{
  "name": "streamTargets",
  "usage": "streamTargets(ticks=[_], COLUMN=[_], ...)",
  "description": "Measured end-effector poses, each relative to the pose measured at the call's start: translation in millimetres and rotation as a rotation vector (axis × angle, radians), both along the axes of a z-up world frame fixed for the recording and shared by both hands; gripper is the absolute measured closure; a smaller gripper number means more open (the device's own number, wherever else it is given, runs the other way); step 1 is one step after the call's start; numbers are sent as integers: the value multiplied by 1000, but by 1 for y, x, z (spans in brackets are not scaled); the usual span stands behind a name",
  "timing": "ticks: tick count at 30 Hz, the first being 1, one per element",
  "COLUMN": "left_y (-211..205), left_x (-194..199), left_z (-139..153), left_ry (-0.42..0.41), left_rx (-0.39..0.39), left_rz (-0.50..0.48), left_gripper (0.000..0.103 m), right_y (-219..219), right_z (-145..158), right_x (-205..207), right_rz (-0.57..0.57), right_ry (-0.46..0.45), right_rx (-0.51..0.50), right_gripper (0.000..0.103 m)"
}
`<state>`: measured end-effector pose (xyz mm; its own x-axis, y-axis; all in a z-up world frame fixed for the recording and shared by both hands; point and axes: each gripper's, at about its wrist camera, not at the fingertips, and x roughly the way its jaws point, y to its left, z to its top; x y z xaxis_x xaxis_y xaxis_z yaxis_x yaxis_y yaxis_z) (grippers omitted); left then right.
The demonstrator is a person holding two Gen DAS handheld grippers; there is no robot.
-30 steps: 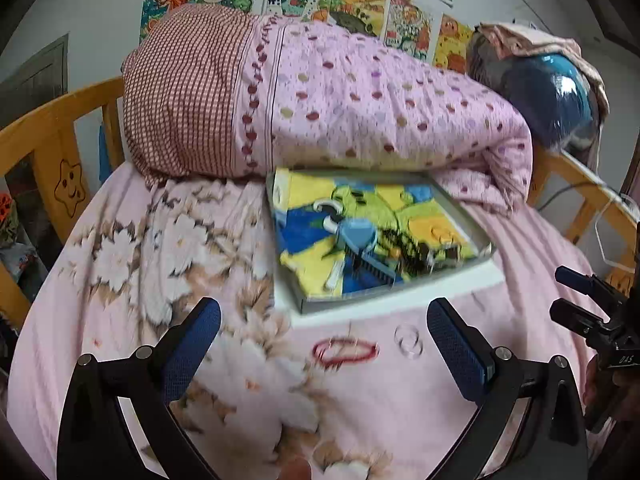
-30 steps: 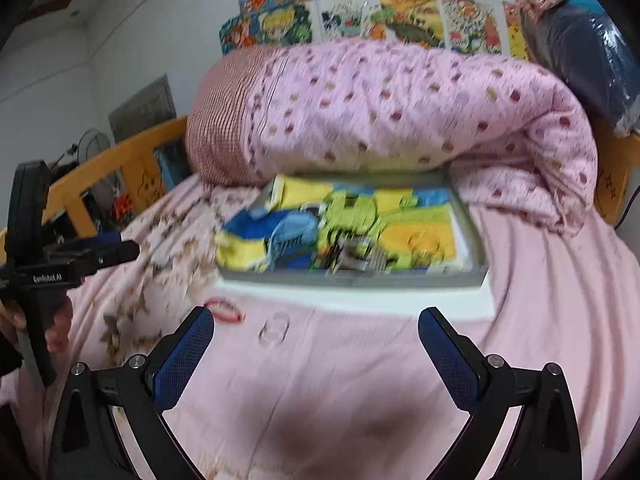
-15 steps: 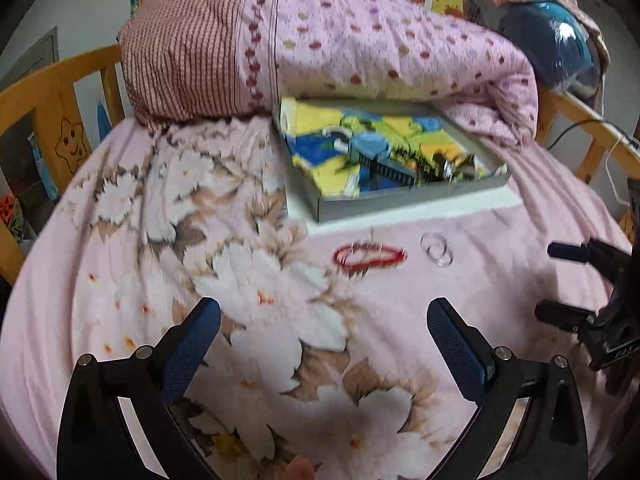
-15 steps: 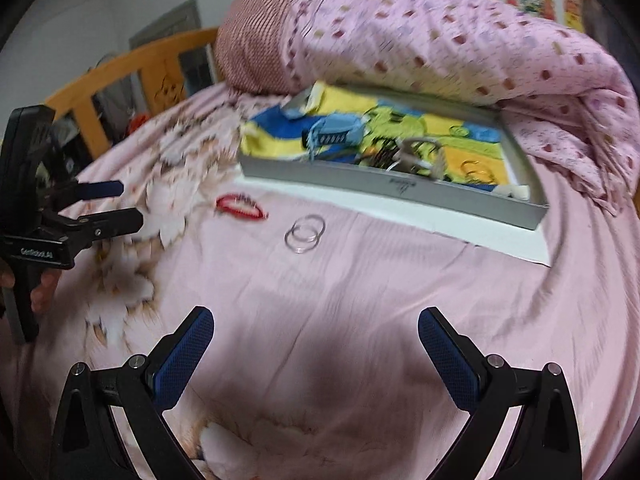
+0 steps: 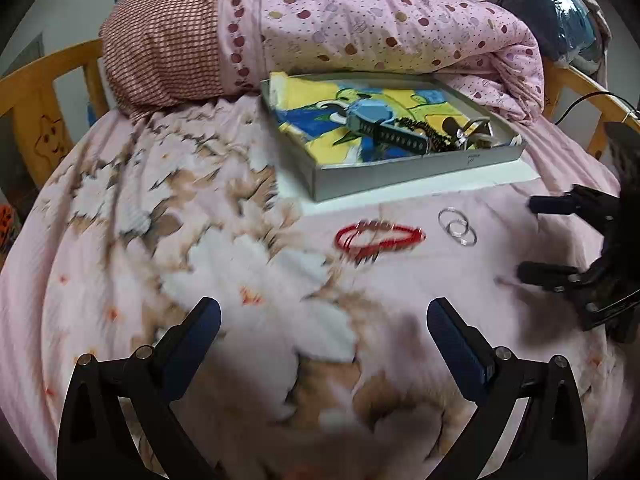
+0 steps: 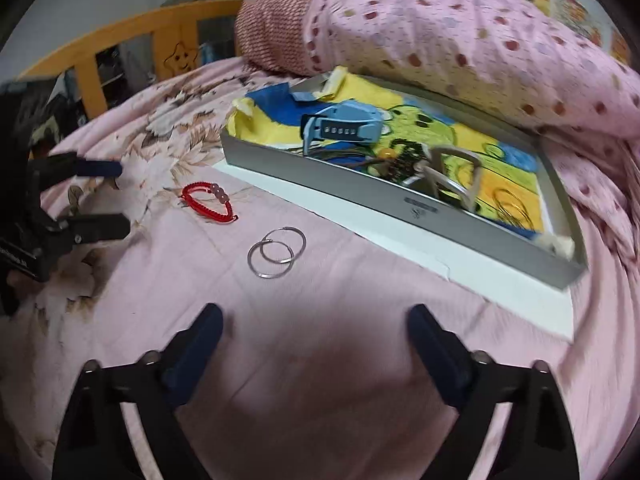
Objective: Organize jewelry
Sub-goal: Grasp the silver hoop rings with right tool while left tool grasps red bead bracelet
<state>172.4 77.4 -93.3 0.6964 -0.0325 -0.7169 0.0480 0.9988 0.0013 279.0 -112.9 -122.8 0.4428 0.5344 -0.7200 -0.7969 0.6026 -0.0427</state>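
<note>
Red cord forms the bracelet (image 6: pixel 208 202), which carries a few pale beads and lies flat on the pink bedspread (image 6: pixel 360 360), near the front edge of the grey tray (image 6: pixel 360 196). Just beside it, toward the right gripper's side, two silver hoop earrings (image 6: pixel 276 252) lie overlapping on the same cloth; in the left wrist view the bracelet (image 5: pixel 378 236) is smeared by blur and the hoops (image 5: pixel 458 226) sit just to its right. The tray rests on a white sheet of paper (image 6: pixel 480 280) on the bed and is lined with a yellow, blue and green cartoon print. Inside it lie a blue watch (image 6: pixel 344 122), a dark beaded strand (image 5: pixel 424 132), a metal bangle (image 6: pixel 452 176) and thin wire hoops (image 6: pixel 512 208) near the right end.

The right gripper (image 6: pixel 316 332) hovers low over the bedspread short of the earrings, its fingers spread wide and holding nothing. The left gripper (image 5: pixel 320 326) is likewise spread wide and empty, above the floral part of the cover, short of the bracelet. Each tool shows at the side of the other's view.

Behind the tray a rolled pink dotted quilt (image 5: pixel 380 28) with a checked end lies across the bed, touching the tray's back edge. A yellow wooden bed rail (image 6: pixel 120 44) runs along the side.
</note>
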Motion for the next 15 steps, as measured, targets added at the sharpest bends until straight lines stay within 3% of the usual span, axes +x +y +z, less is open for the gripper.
streamTargets(ticks=[8, 15], left_y=[-1, -4], left_x=[33, 55], left_z=[3, -6], left_ry=[-25, 24], left_rx=[-75, -129], left_rz=[-58, -133], left_gripper=[4, 31], right_y=[20, 36], right_z=[-6, -7], right_x=[17, 23], right_rz=[161, 282], right_ry=[-22, -44], right_rx=[-37, -56], right_gripper=[30, 34])
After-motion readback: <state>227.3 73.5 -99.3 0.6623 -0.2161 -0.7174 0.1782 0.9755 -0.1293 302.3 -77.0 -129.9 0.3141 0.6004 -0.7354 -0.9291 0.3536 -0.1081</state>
